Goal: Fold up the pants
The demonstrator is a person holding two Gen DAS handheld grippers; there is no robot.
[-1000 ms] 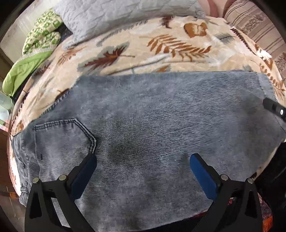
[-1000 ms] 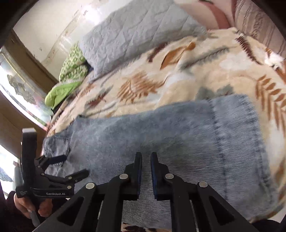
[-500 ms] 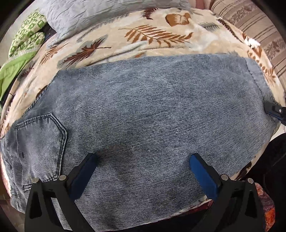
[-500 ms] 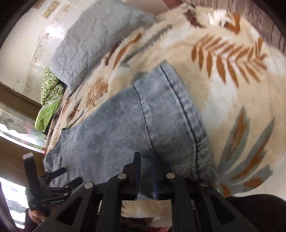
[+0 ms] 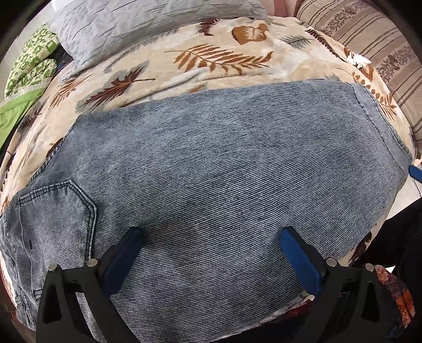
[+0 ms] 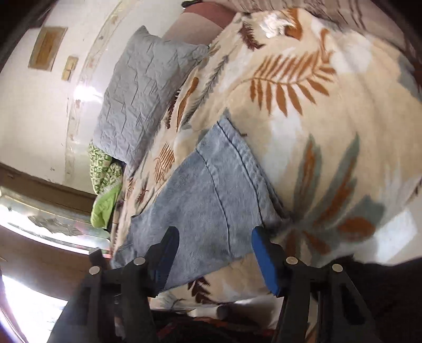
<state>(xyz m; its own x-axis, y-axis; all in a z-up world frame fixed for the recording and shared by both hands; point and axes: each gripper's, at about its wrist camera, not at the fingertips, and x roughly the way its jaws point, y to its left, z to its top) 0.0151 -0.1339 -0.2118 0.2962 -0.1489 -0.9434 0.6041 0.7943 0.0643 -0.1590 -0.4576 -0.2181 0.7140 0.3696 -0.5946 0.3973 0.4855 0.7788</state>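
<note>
Grey-blue denim pants (image 5: 211,179) lie flat on the leaf-patterned blanket (image 5: 211,58), folded lengthwise, back pocket (image 5: 58,211) at the left and leg hem (image 5: 377,126) at the right. My left gripper (image 5: 211,248) is open and empty, hovering over the near edge of the pants' middle. My right gripper (image 6: 215,237) is open and empty, its jaws spread on either side of the near corner of the hem end (image 6: 211,190). A blue tip of the right gripper shows at the right edge of the left wrist view (image 5: 416,172).
A grey quilted pillow (image 5: 147,23) lies at the head of the bed, with a green patterned cloth (image 5: 29,66) to its left. A striped cushion (image 5: 369,34) is at the right. A white wall (image 6: 39,105) and wooden furniture (image 6: 39,250) stand beyond.
My right gripper swung from the middle of the pants to the hem end and opened from shut. My left gripper stayed open over the near edge, shifting slightly.
</note>
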